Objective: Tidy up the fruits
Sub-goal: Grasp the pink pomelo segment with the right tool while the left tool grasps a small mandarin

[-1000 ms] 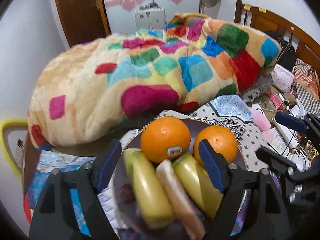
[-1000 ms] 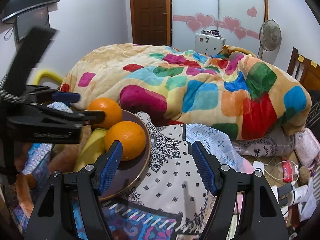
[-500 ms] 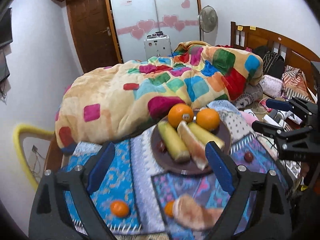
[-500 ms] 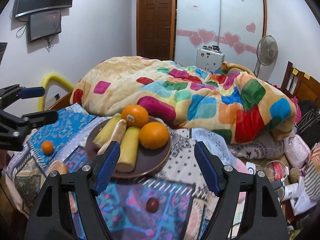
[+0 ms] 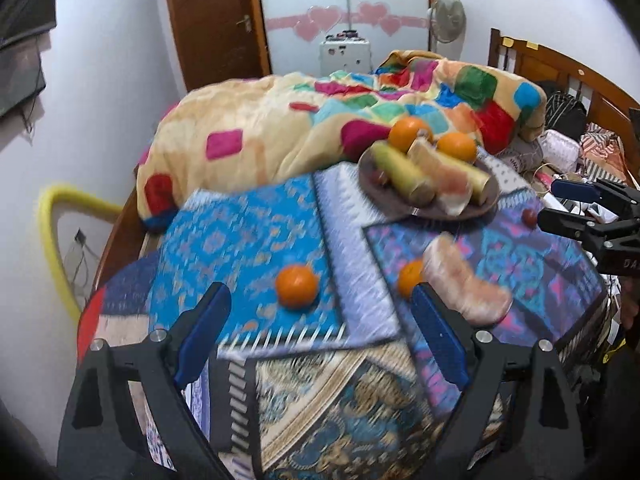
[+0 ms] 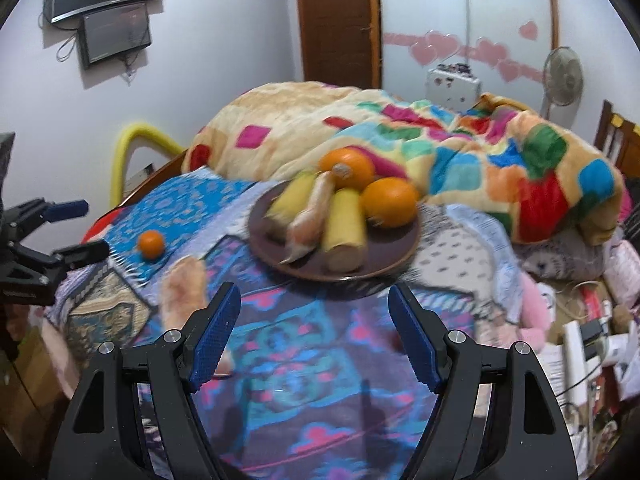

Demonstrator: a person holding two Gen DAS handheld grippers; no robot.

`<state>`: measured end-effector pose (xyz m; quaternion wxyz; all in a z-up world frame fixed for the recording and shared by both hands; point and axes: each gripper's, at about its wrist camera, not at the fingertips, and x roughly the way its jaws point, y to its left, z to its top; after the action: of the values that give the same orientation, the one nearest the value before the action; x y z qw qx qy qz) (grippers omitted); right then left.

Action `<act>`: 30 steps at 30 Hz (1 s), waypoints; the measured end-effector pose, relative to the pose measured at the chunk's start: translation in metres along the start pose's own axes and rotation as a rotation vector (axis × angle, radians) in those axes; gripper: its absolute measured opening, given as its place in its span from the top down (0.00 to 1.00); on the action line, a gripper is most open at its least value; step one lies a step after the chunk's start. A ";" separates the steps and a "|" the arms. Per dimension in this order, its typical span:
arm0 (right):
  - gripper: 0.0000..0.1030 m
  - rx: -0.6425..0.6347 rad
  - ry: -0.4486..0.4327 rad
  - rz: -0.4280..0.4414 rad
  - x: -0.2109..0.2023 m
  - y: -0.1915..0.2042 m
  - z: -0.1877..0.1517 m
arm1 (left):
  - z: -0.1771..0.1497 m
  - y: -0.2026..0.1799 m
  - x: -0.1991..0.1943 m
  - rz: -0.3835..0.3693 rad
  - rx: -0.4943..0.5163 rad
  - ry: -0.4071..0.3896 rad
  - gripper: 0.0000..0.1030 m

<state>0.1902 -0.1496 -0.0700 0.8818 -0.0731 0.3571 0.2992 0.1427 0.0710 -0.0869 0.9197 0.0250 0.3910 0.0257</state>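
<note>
Two grippers hang above a bed spread with patterned cloths, and neither holds anything. The left gripper (image 5: 320, 340) has its jaws spread wide with only cloth between them; the right gripper (image 6: 314, 336) is spread the same way over the purple cloth (image 6: 312, 364).

Most of the fruit already sits together on the brown plate (image 6: 404, 248), which lies at about twelve o'clock from the right gripper. It carries two large oranges (image 6: 390, 202), two yellow pieces (image 6: 344, 224) and a pale peeled wedge (image 6: 310, 216), packed side by side, probably so that they brace one another and do not roll on the soft bedding.

Several pieces remain loose on the cloths. In the left view a small orange (image 5: 297, 285) rests on the blue cloth (image 5: 240, 240) at roughly twelve o'clock, between the open jaws and a little beyond them. A second small orange (image 5: 409, 278) touches a large pale wedge (image 5: 464, 288) at about one o'clock, just past the right-hand finger. A small dark red fruit (image 5: 529, 217) lies farther off at two o'clock, near the plate's edge.

Judging by this, the gathering is partly done, and the wide jaws suit a reach for one of the loose pieces.
</note>
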 end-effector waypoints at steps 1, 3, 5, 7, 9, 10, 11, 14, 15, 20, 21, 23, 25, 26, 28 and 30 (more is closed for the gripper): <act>0.28 -0.002 0.005 0.016 0.003 0.005 -0.002 | -0.005 0.004 0.002 -0.003 -0.010 0.007 0.11; 0.28 -0.006 0.013 0.044 0.007 0.016 -0.006 | -0.015 0.010 0.006 -0.002 -0.033 0.017 0.15; 0.28 -0.011 0.026 0.070 0.013 0.025 -0.009 | -0.024 0.017 0.010 0.000 -0.053 0.028 0.21; 0.28 -0.013 0.039 0.096 0.020 0.035 -0.012 | -0.032 0.021 0.013 -0.003 -0.059 0.034 0.23; 0.28 -0.012 0.053 0.124 0.026 0.042 -0.015 | -0.037 0.023 0.015 -0.004 -0.059 0.035 0.25; 0.28 -0.013 0.060 0.127 0.030 0.044 -0.015 | -0.039 0.025 0.017 -0.006 -0.059 0.037 0.27; 0.28 -0.016 0.066 0.129 0.033 0.048 -0.016 | -0.041 0.026 0.018 -0.010 -0.061 0.041 0.30; 0.29 -0.031 0.092 0.138 0.044 0.057 -0.017 | -0.045 0.028 0.022 -0.035 -0.076 0.059 0.35; 0.30 -0.035 0.101 0.148 0.048 0.060 -0.017 | -0.047 0.030 0.023 -0.047 -0.089 0.066 0.35; 0.45 -0.077 0.126 0.152 0.060 0.069 -0.017 | -0.049 0.036 0.030 -0.091 -0.146 0.087 0.45; 0.49 -0.082 0.133 0.144 0.062 0.070 -0.017 | -0.048 0.036 0.030 -0.089 -0.144 0.084 0.45; 0.54 -0.090 0.132 0.142 0.064 0.069 -0.017 | -0.046 0.035 0.030 -0.085 -0.127 0.074 0.46; 0.57 -0.086 0.122 0.145 0.061 0.067 -0.016 | -0.041 0.034 0.032 -0.077 -0.111 0.065 0.46; 0.60 -0.087 0.116 0.143 0.059 0.066 -0.016 | -0.039 0.034 0.033 -0.076 -0.107 0.064 0.46; 0.61 -0.084 0.110 0.137 0.055 0.062 -0.015 | -0.033 0.032 0.039 -0.072 -0.092 0.069 0.46; 0.61 -0.080 0.109 0.129 0.054 0.057 -0.015 | -0.026 0.031 0.048 -0.069 -0.082 0.084 0.46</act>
<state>0.1791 -0.0825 -0.1126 0.8365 -0.1011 0.3961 0.3648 0.1565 0.1060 -0.1375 0.9031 -0.0273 0.4284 0.0112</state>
